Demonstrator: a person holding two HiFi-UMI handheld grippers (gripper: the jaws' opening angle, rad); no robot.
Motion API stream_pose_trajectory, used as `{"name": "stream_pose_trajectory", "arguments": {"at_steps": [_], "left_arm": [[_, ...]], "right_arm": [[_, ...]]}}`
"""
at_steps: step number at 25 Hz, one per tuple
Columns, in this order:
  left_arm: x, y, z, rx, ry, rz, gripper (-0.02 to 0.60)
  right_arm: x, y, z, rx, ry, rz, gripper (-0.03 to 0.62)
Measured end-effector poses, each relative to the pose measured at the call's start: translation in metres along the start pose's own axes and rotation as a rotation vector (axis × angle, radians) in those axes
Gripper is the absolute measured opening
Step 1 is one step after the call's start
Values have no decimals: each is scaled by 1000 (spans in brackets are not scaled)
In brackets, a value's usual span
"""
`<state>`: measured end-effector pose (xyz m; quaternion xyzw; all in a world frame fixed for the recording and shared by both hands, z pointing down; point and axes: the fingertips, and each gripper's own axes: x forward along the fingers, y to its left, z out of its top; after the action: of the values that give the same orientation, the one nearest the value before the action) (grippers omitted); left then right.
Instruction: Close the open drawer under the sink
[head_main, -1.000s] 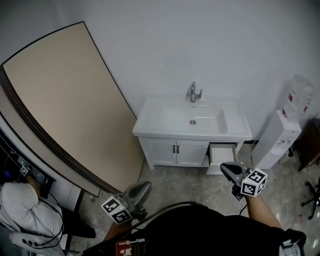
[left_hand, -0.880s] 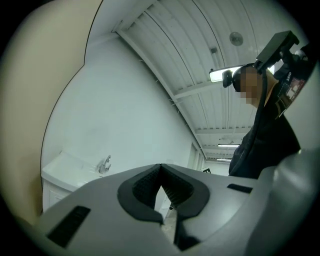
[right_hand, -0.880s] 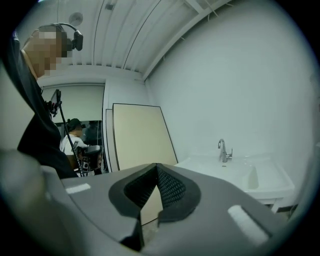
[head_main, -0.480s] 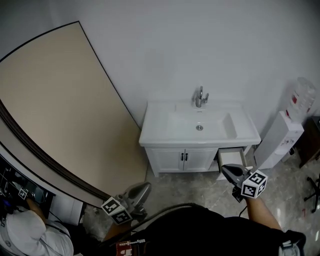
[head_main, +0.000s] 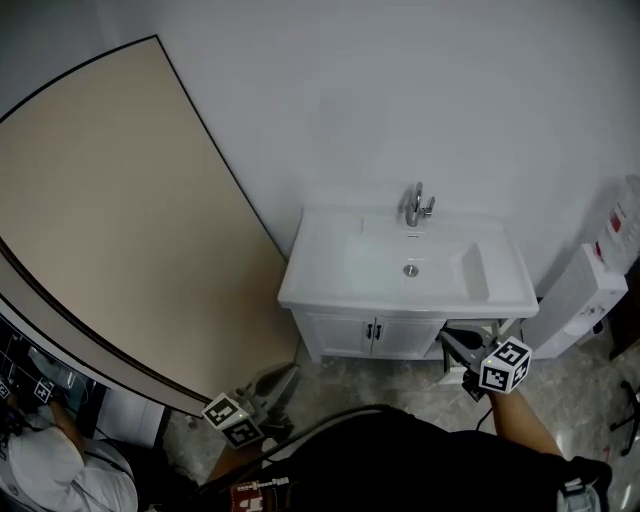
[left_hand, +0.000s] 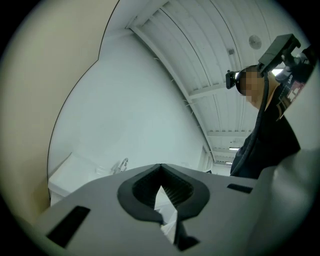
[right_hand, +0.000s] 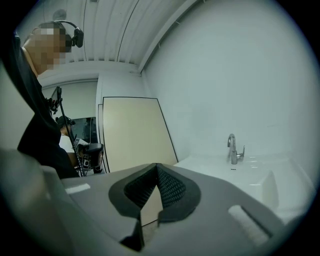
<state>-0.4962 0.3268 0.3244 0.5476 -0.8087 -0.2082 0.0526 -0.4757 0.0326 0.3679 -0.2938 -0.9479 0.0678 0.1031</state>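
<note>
A person faces the white sink (head_main: 340, 270) with the right gripper (head_main: 449, 340) held just before the open drawer (head_main: 476, 331) under the sink's right end, its jaws pressed together on nothing. The left gripper (head_main: 290, 372), likewise closed and empty, hangs well short of the sink's left end. The drawer stands out untouched; an off-centre shove could skew it or let the narrow tip slide off, and too hard a push would likely slam it
</note>
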Motion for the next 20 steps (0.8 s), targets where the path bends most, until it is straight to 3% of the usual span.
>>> {"name": "stream_pose_trajectory", "arguments": {"at_steps": [11,20], "left_arm": [[156,19,-3,25,-1,33,0],[229,45,-8,6,47,-11,0]], "right_arm": [[8,-147,36,-49,2,69,-3],[8,-213,32,-1,6,26,-3]]}}
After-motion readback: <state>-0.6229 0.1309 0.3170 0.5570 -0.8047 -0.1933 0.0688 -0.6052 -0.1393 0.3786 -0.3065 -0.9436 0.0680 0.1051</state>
